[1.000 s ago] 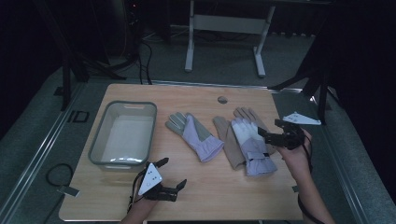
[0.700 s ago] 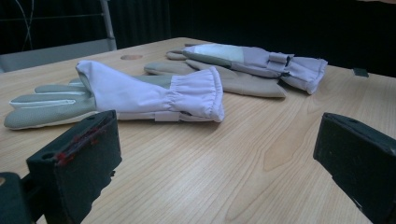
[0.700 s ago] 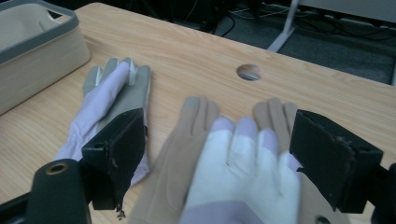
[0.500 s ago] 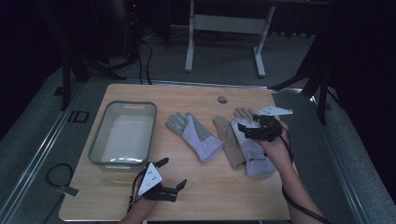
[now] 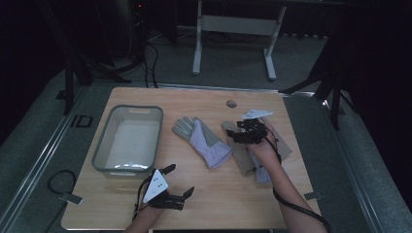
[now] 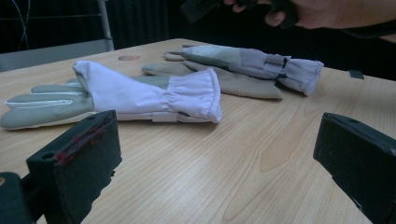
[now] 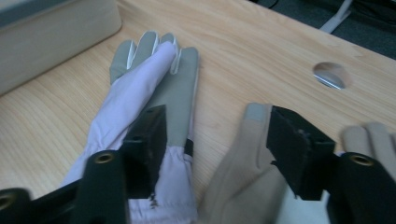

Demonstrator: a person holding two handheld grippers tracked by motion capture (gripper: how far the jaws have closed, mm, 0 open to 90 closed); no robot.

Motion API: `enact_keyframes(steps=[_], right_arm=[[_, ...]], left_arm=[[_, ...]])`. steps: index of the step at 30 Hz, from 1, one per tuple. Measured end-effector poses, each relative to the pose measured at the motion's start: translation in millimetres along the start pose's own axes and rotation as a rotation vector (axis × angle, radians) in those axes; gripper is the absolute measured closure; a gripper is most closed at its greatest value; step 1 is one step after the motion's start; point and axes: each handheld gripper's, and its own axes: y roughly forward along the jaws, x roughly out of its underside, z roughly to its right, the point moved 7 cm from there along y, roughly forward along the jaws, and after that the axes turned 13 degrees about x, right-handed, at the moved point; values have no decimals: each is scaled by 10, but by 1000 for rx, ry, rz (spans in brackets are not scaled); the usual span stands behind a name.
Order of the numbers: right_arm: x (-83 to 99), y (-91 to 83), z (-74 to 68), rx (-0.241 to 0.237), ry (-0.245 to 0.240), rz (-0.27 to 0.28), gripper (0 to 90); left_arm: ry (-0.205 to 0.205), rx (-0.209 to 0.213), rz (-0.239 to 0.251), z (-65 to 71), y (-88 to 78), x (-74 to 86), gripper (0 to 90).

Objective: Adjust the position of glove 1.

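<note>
right gripper (image 5: 241, 133): jaws half-spread, just closing, nothing pinched, over tan glove (image 7: 243, 177)
left gripper (image 5: 179, 180): jaws spread, idle, 6 o'clock of worktop (image 5: 204, 99)
tan glove: 3 o'clock of lavender glove (image 5: 206, 141)
tip: lower first, pinch one layer

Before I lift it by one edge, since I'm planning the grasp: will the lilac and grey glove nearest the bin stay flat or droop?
The lilac and grey glove will probably droop: its gathered cuff looks like thin, creased cloth. It seems light, lying flat on the table. Pushed, it would likely bunch or slide, not roll.
</note>
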Motion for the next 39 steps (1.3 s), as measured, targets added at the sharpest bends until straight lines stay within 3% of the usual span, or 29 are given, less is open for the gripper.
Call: enact_keyframes(steps=[6,13,25,28,33,36,39], right_arm=[[-20,231,-220,-64,-30,-19,524],[-6,550,-442,-79,-111,-81,525],[95,907,-604,-91,-210,-168,587],[154,944,-599,-123,-174,-166,636],[188,940,-606,-136,-129,-150,828],[167,924,-615,-110,-63,-190,878],[153,890,-620,-86,27,-188,884]], left_arm=[[-3,4,-1,-1,1,1,7],[-6,5,2,-3,-3,0,7],[-9,12,3,-4,-4,0,7],[-7,12,3,1,-3,0,7],[-9,14,0,1,-1,1,8],[-9,13,-1,1,1,1,7],[-8,12,-1,1,3,1,8]])
